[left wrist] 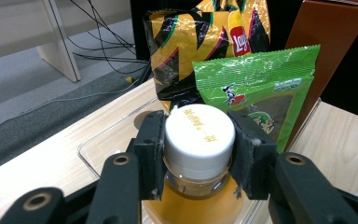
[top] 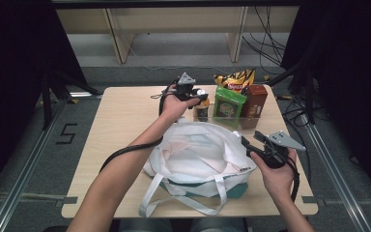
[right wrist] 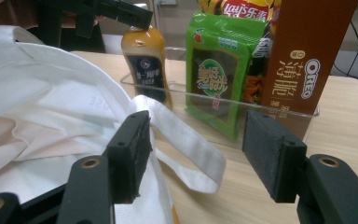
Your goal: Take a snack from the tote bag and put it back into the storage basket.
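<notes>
- The left gripper (left wrist: 199, 154) has its two black jaws clamped on the white cap (left wrist: 199, 135) of a bottle (top: 202, 110) of orange-yellow drink, one pad on each side of the cap.
- That bottle stands upright in a clear plastic tray (right wrist: 223, 100) at the far side of the table (top: 125, 111), at the tray's left end as seen from above.
- Just beside the bottle in the tray is a green snack packet (top: 229, 106), standing on edge; a brown Oreo box (top: 254, 105) comes next, on the far side of the packet from the bottle.
- Behind the bottle and the packet, a yellow and black crisp bag (top: 235, 79) leans up tall, crowding the back of the tray.
- The tray's low clear wall runs across in front of the bottle, between it and the white tote bag (top: 198, 154).
- The tote bag lies open and slumped on the near side of the bottle, its mouth wide, its straps (top: 174, 193) trailing towards the table's near edge.
- The right gripper (top: 245, 141) sits at the bag's right rim, well apart from the bottle; its jaws stand spread, with a loop of strap (right wrist: 186, 149) lying between them and the pads not pressing it.
- A black cable (top: 125, 152) trails from the left gripper along the forearm.
</notes>
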A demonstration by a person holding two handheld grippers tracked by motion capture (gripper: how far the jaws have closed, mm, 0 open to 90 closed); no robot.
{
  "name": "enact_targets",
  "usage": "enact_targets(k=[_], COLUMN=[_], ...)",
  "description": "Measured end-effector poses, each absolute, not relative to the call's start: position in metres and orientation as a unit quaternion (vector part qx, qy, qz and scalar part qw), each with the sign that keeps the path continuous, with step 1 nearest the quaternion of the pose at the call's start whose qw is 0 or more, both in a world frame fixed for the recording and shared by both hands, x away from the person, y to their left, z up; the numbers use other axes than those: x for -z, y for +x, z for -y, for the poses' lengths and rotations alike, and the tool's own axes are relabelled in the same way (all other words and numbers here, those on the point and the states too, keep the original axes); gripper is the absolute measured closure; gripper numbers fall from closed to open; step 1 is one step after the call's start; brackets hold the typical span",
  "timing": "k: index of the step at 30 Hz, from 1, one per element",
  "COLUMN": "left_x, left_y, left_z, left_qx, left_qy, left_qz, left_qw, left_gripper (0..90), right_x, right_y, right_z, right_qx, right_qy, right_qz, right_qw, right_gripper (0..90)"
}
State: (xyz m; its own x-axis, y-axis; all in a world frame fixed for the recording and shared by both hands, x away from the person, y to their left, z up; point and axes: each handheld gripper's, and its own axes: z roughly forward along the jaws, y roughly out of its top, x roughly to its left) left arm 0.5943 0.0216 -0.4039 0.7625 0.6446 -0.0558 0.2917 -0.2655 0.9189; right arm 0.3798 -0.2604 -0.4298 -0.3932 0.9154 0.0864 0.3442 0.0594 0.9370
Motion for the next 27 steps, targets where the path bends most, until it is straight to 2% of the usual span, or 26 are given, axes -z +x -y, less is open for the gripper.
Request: enact_targets(k=[3, 6, 14, 18, 27], left_x=[0.404, 0.403, 0.394, 0.384, 0.361], left_y=[0.594, 0.594, 0.589, 0.583, 0.557], left_z=[-0.022, -0.022, -0.023, -0.029, -0.05], left_qx=[-0.168, -0.163, -0.175, -0.184, -0.198], left_qy=[0.778, 0.778, 0.774, 0.775, 0.769], left_qz=[-0.303, -0.301, -0.305, -0.303, -0.299], left_qw=[0.524, 0.527, 0.527, 0.523, 0.53], left_gripper=[58.1, 57.2, 43.2, 39.3, 36.4], right_x=[0.431, 0.431, 0.43, 0.43, 0.431], right_y=[0.381, 0.381, 0.379, 0.379, 0.381], right_z=[0.26, 0.259, 0.259, 0.258, 0.26], right_qx=[-0.506, -0.505, -0.5, -0.5, -0.501], right_qy=[0.465, 0.471, 0.472, 0.477, 0.459], right_qz=[-0.663, -0.662, -0.667, -0.664, -0.672], right_qw=[0.298, 0.291, 0.287, 0.285, 0.295], right_gripper=[42.2, 42.3, 42.3, 42.3, 42.2])
